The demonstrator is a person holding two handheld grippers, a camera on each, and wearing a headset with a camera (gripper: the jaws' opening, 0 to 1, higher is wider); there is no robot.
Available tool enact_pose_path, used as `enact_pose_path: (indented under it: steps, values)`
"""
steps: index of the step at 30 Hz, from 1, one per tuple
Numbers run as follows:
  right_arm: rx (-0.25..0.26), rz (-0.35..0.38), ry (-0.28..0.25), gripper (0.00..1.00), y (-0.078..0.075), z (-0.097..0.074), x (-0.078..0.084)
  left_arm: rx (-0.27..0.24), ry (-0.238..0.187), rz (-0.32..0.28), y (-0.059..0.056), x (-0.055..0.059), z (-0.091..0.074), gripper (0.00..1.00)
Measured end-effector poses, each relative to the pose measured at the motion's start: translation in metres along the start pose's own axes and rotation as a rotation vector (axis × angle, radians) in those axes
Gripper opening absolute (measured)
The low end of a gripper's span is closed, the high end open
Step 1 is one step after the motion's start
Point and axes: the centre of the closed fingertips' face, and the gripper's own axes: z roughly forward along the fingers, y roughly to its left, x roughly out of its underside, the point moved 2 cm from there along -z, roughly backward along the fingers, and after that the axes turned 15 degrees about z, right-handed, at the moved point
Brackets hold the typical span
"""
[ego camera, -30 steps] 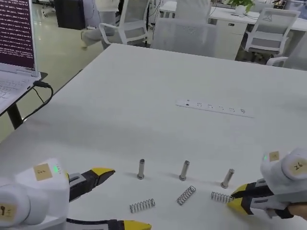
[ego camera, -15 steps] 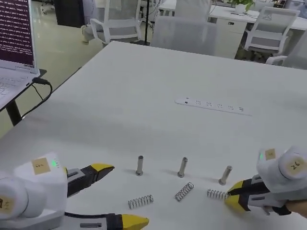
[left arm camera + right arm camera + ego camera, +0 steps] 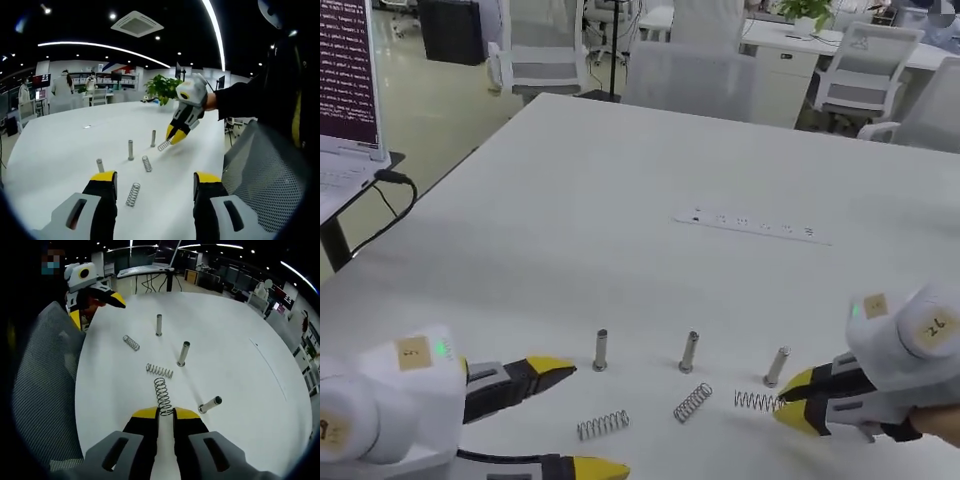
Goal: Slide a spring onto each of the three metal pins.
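The left gripper (image 3: 155, 177) hovers over the table (image 3: 620, 200), jaws spread wide. The right gripper (image 3: 165, 414) pinches a spring (image 3: 161, 395) by its end. A left spring (image 3: 603, 425) and middle spring (image 3: 692, 402) lie loose. Just beyond stand the left pin (image 3: 600, 350), middle pin (image 3: 689, 352) and right pin (image 3: 777, 367), bare.

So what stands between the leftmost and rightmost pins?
The middle pin, upright and bare of any spring, as the head view shows.
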Motion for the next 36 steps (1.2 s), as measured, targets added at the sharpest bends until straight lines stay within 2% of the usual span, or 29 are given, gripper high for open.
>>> enact_pose_path:
  steps: [3,9,12,16,24,27,30,32,36]
  values:
    - [-0.031,-0.017,0.011,0.08,0.013,-0.005,-0.004,0.022,-0.015,0.005,-0.001,-0.006,0.002,0.53]
    - [-0.086,-0.046,-0.014,0.08,0.039,-0.019,-0.023,0.055,-0.052,0.017,-0.004,-0.022,0.004,0.45]
    - [-0.117,-0.061,-0.041,0.08,0.053,-0.027,-0.036,0.085,-0.063,0.021,-0.008,-0.028,0.007,0.41]
    - [-0.142,-0.104,-0.039,0.08,0.066,-0.031,-0.047,0.121,-0.072,0.051,-0.015,-0.037,0.011,0.39]
    - [-0.205,-0.155,-0.031,0.08,0.087,-0.031,-0.058,0.176,-0.086,0.085,-0.026,-0.044,0.021,0.32]
    - [-0.221,-0.179,-0.018,0.08,0.094,-0.031,-0.059,0.186,-0.099,0.094,-0.028,-0.046,0.022,0.31]
    - [-0.249,-0.186,-0.010,0.08,0.100,-0.032,-0.060,0.192,-0.120,0.094,-0.029,-0.049,0.023,0.26]
    - [-0.248,-0.189,-0.012,0.08,0.101,-0.032,-0.062,0.189,-0.135,0.100,-0.029,-0.051,0.023,0.23]
    - [-0.251,-0.202,-0.018,0.08,0.106,-0.034,-0.066,0.194,-0.133,0.109,-0.030,-0.051,0.023,0.21]
